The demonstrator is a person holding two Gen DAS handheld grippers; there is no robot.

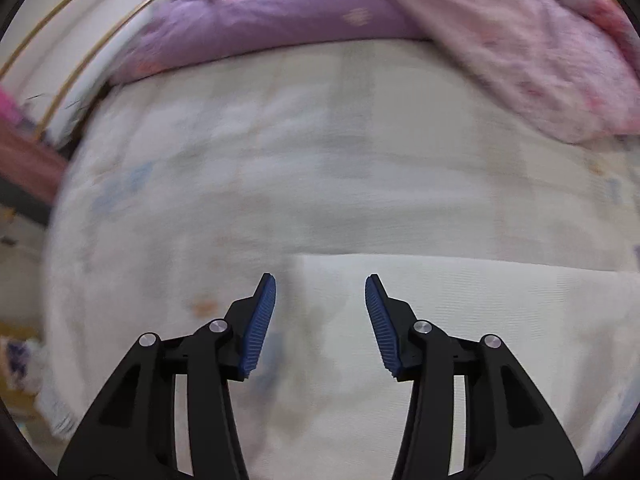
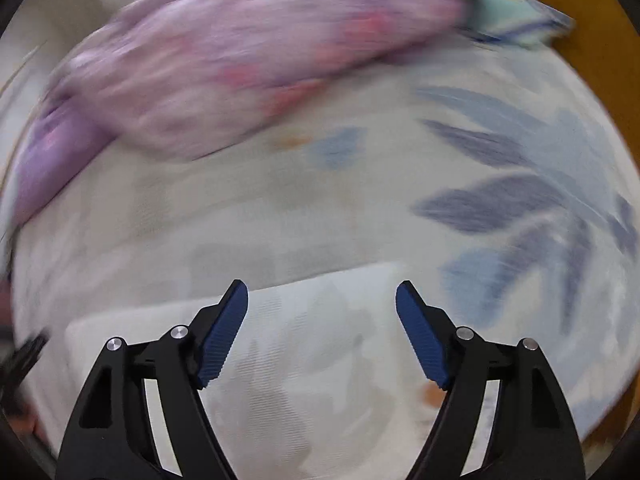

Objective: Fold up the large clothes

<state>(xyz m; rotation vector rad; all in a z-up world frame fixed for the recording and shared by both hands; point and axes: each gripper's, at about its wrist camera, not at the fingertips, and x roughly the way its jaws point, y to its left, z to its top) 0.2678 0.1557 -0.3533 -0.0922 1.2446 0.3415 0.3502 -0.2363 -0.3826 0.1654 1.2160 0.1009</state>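
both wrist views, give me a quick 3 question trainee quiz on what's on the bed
1. True or false: the left hand-held gripper is open, gripping nothing.
2. Which lies at the far side of the bed? A) crumpled pink-and-purple floral quilt B) wicker basket C) brown leather jacket
3. Fill in: the thin white woven cloth lies on a pale bedsheet printed with blue ____.

Key: 1 true; 2 A; 3 leaves. The right hand-held gripper is open too.

Left claw (image 1: 320,286) jaws spread wide, right claw (image 2: 322,292) likewise, both empty
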